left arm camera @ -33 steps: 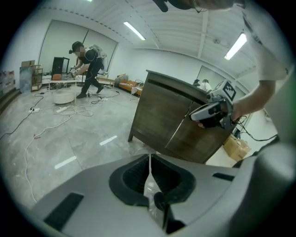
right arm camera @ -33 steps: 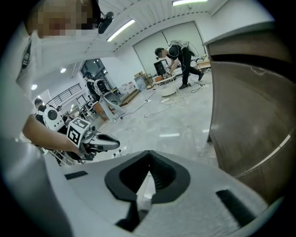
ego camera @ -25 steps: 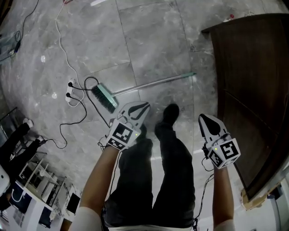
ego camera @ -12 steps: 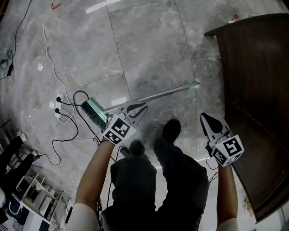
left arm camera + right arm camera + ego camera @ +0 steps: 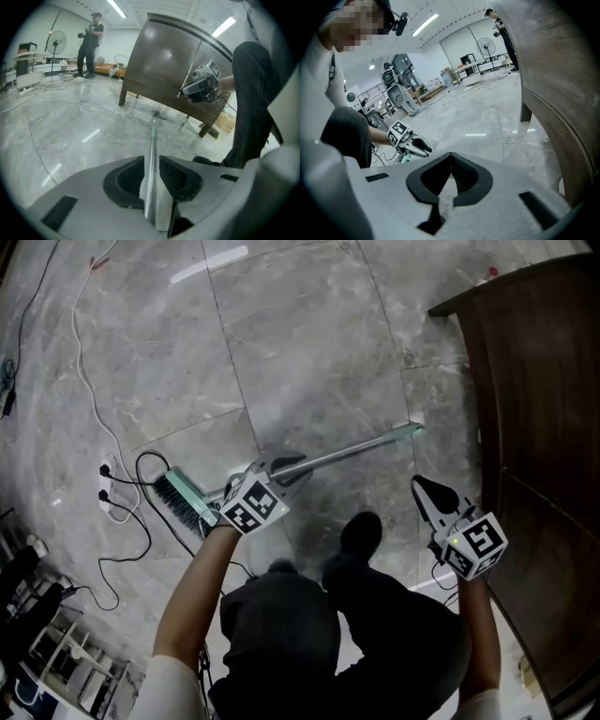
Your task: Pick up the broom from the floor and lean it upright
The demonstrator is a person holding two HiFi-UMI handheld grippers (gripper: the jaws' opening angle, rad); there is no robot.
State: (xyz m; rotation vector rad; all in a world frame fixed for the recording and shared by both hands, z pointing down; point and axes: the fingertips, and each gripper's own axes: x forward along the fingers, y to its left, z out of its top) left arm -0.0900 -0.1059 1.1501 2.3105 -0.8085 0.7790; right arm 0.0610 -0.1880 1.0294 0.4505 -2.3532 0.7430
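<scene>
Far left: white power strip (image 5: 106, 495) on grey tile floor (image 5: 309, 334), black cord (image 5: 148, 463) looping off it toward the broom (image 5: 347, 452).

Broom: flat on the floor. Green brush head (image 5: 186, 502) just beside the cord loop. Thin metal handle (image 5: 375, 443) slanting up and right, with its tip near the cabinet's corner.

Left gripper (image 5: 289, 468): low over the handle, a little way along from the brush head. Jaws just been opening, partly apart, one on each side of the handle. Handle straight down the middle of the gap in the left gripper view, with a sliver of clearance to each pad. No squeeze visible.

Middle: black shoe (image 5: 361, 532) just below the handle, not touching it.

Right gripper (image 5: 433, 495): well apart from the broom, below the handle's far tip, close beside the dark wood cabinet (image 5: 544, 427). Jaws closed tip to tip, nothing between them.
</scene>
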